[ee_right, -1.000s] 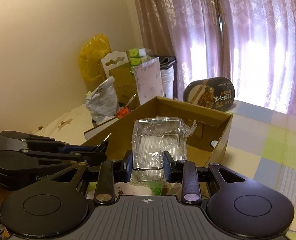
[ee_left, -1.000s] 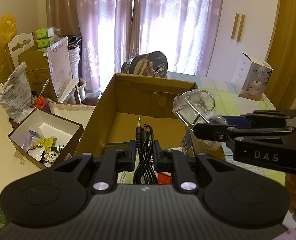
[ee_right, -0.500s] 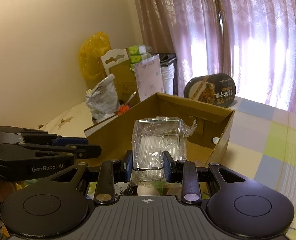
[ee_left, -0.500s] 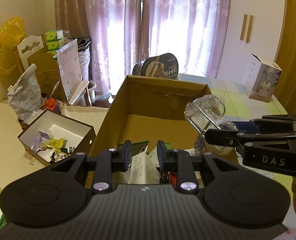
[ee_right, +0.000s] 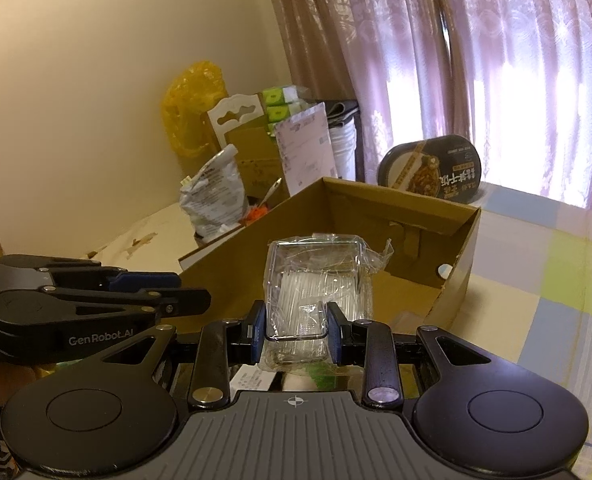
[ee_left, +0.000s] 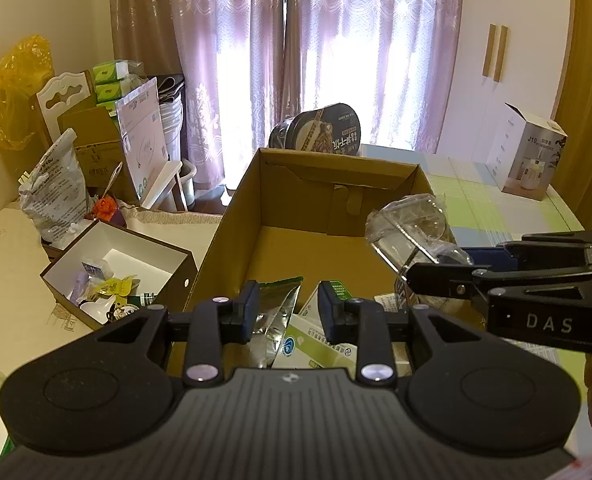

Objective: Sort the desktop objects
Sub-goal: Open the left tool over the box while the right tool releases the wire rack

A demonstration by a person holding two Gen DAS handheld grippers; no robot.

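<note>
Centre of right wrist view: right gripper (ee_right: 295, 334) fingers clamp clear plastic box (ee_right: 316, 280) over cardboard box (ee_right: 396, 216), poised for dropping in | left gripper (ee_left: 287, 312) fingers parted, empty, above packets.

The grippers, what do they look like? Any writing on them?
Both are black. The left hand-held gripper has two round discs, silver rivets and a ribbed grey base; its side reads "GenRobot.AI". The right hand-held gripper looks the same, with blue pads on its fingers and "DAS" on its side.
</note>
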